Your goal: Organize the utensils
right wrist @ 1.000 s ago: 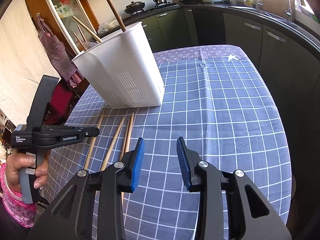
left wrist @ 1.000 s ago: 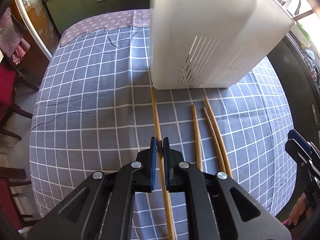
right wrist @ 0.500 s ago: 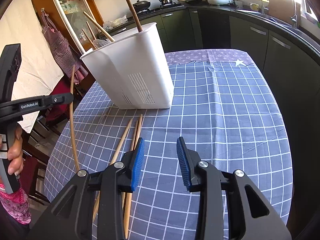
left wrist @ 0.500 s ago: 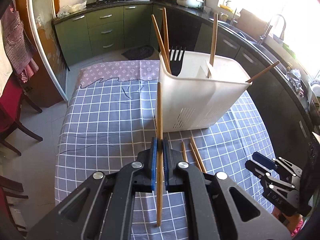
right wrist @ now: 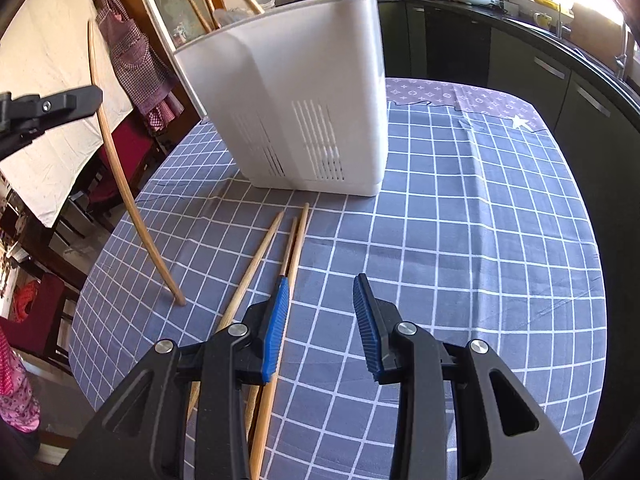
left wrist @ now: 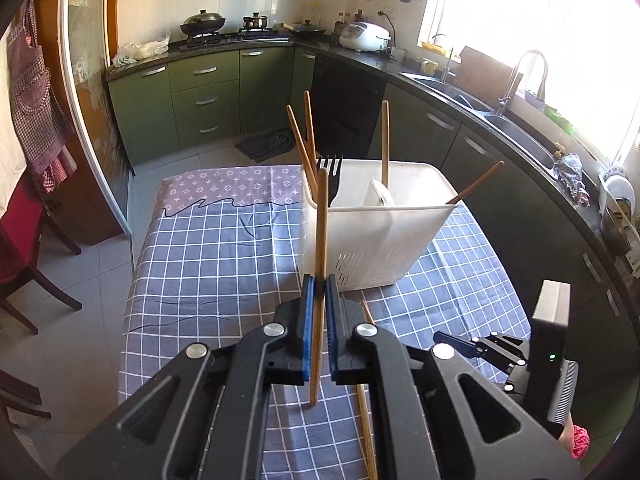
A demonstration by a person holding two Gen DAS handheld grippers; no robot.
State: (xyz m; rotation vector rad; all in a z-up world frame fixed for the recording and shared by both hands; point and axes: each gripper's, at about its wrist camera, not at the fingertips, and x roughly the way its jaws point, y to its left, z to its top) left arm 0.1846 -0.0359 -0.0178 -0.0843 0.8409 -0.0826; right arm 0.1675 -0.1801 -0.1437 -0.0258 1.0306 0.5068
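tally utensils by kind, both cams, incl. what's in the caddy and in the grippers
Chopsticks: 8 (4 in white caddy, 3 on tablecloth, 1 in left hand-held gripper)
Black fork: 1, in caddy
Total: 9
Right hand-held gripper: open, holds nothing.

Open cloth to my right, clutter to my left.

Ahead of my right gripper (right wrist: 320,320) the checked tablecloth (right wrist: 480,240) lies bare and passable. The white utensil holder (right wrist: 304,92) blocks the far centre, with chopsticks and a black fork (left wrist: 330,176) sticking up past its rim. Three loose chopsticks (right wrist: 280,256) lie just left of my blue pads, and the chopstick (right wrist: 120,168) clamped in my left gripper (left wrist: 318,292) stands upright further left.
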